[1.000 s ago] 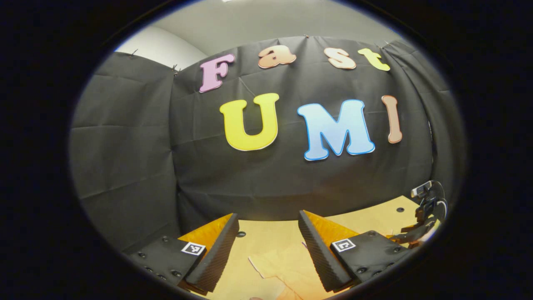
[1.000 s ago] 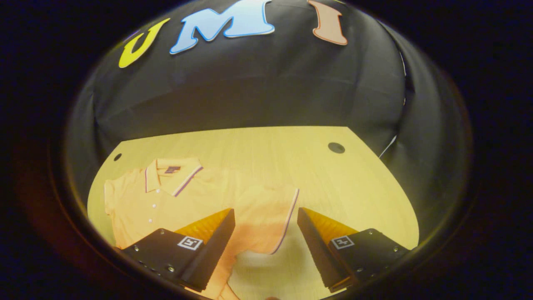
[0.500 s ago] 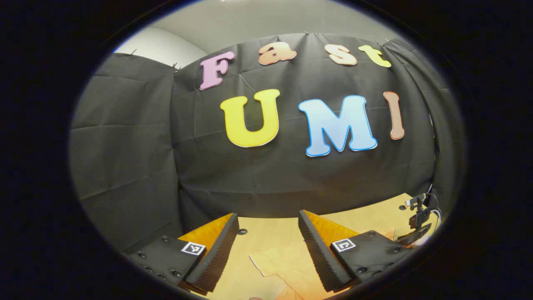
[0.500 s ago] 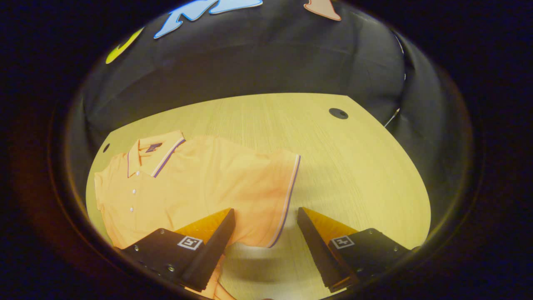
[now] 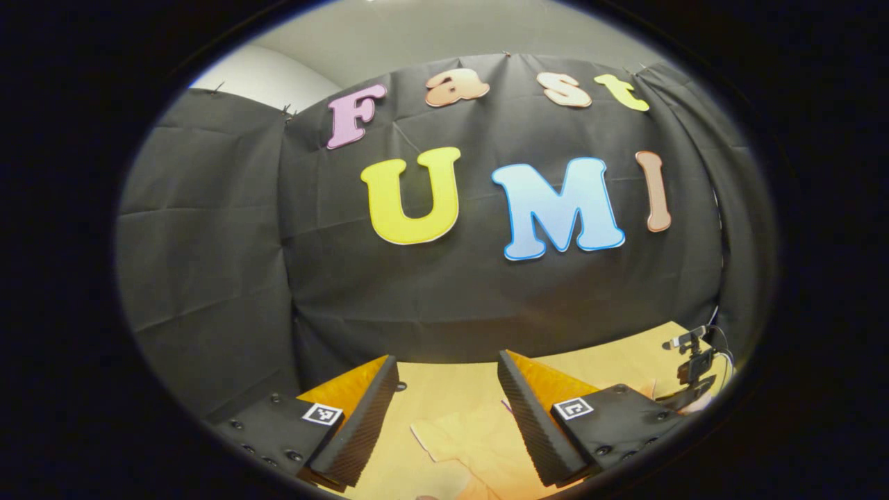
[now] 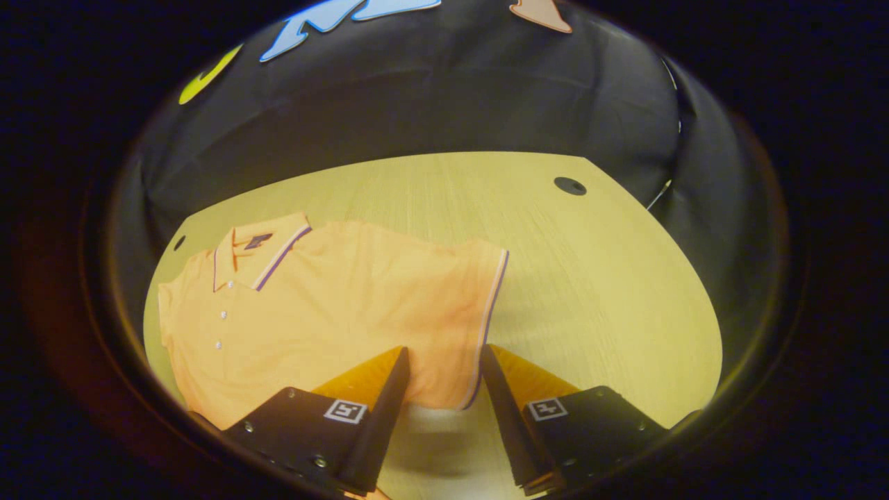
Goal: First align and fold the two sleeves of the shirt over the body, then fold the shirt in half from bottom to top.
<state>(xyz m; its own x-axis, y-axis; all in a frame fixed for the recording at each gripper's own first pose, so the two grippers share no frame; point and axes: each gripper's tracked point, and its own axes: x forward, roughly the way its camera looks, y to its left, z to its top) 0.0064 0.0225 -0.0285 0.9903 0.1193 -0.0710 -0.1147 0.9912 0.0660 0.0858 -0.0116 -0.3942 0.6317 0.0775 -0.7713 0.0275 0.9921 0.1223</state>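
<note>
On the wooden table (image 6: 590, 292) | orange shirt (image 6: 333, 312) lies flat, collar far-left | right gripper (image 6: 444, 389) part-open, straddling sleeve hem (image 6: 486, 326), grip unclear | left gripper (image 5: 448, 417) wide, holding nothing, above shirt edge | bare tabletop right of sleeve

Tabletop (image 6: 590, 278) of pale wood with fine straight grain, lit warm yellow. One dark round hole (image 6: 569, 185) in it near the far right corner; a second, smaller hole (image 6: 179, 242) at the far left edge of the tabletop. In the left gripper view the tabletop (image 5: 625, 361) shows as a low strip, with a small hole (image 5: 401, 384) toward its far edge. Black cloth wall (image 5: 208, 243) hangs behind the tabletop in creased panels, pinned along its top. Above the cloth, a plain grey wall (image 5: 389, 35). A thin pale cable (image 6: 658, 194) runs down the cloth just past the tabletop's far right corner.
</note>
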